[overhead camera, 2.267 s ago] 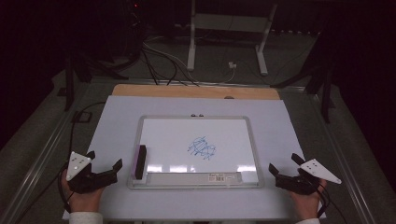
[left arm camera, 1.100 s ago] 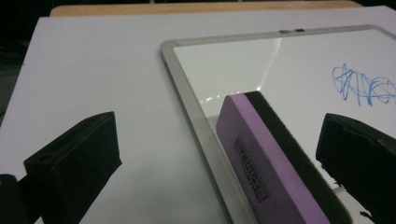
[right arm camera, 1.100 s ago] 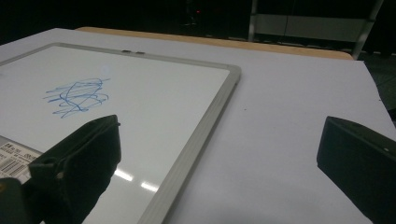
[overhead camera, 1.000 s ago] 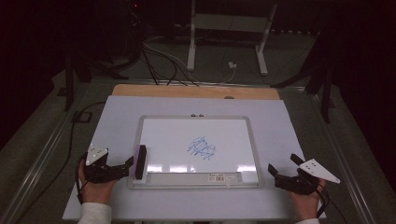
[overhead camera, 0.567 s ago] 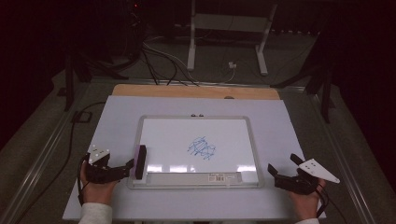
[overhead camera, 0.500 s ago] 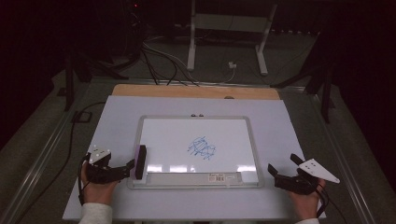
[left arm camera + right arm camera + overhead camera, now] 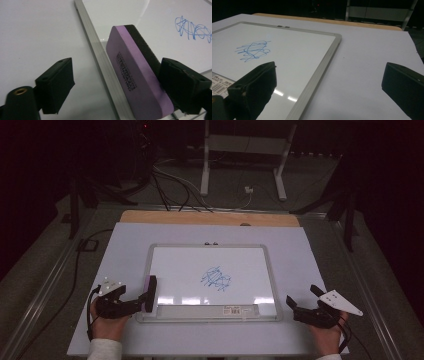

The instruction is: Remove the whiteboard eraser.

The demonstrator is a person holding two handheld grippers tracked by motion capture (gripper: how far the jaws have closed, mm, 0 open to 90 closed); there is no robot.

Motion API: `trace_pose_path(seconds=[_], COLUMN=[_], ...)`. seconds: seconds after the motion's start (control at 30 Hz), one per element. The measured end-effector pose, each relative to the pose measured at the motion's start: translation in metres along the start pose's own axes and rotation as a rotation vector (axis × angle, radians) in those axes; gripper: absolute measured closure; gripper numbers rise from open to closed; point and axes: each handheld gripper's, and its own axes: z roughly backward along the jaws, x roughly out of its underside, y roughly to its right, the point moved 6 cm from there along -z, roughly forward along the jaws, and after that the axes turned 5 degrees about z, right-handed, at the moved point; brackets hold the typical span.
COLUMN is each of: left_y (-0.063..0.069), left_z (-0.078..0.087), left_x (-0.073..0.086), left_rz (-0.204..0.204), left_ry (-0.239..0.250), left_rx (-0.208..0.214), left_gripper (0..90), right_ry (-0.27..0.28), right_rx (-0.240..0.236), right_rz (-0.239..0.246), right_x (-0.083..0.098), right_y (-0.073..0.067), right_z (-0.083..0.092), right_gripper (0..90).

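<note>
The left tongs (image 7: 141,303) have moved in, open around the eraser (image 7: 149,293) (unclamped). It stands on edge along the whiteboard (image 7: 212,280) frame, pointing away. The right tongs (image 7: 306,306) gape empty.

Purple eraser (image 7: 136,82) with black felt, on edge over my whiteboard's (image 7: 190,265) left frame, blue scribble (image 7: 216,278) mid-board, board flat on table.

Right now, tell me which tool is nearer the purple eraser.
Left. The left tool has its jaws open around the purple eraser at the whiteboard's left edge; the right tool sits past the board's opposite side.
</note>
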Motion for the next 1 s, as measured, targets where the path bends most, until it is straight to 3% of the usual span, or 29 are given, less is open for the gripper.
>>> trace_pose_path(seconds=[0.43,0.67,1.0], left_y=[0.006,0.018,0.024], left_z=[0.000,-0.006,-0.010], left_x=[0.001,0.000,0.003], left_rz=[0.010,-0.010,0.016], left_ry=[-0.016,-0.036,-0.053], left_rx=[0.020,0.054,0.111], left_gripper=[23.4,27.0,32.1], right_ry=[-0.003,0.000,0.003], right_rx=[0.000,0.000,-0.001], right_rz=[0.005,0.005,0.003], right_x=[0.000,-0.001,-0.001], right_y=[-0.001,-0.001,-0.001], right_z=[-0.001,0.000,0.000], right_gripper=[0.2,0.2,0.2])
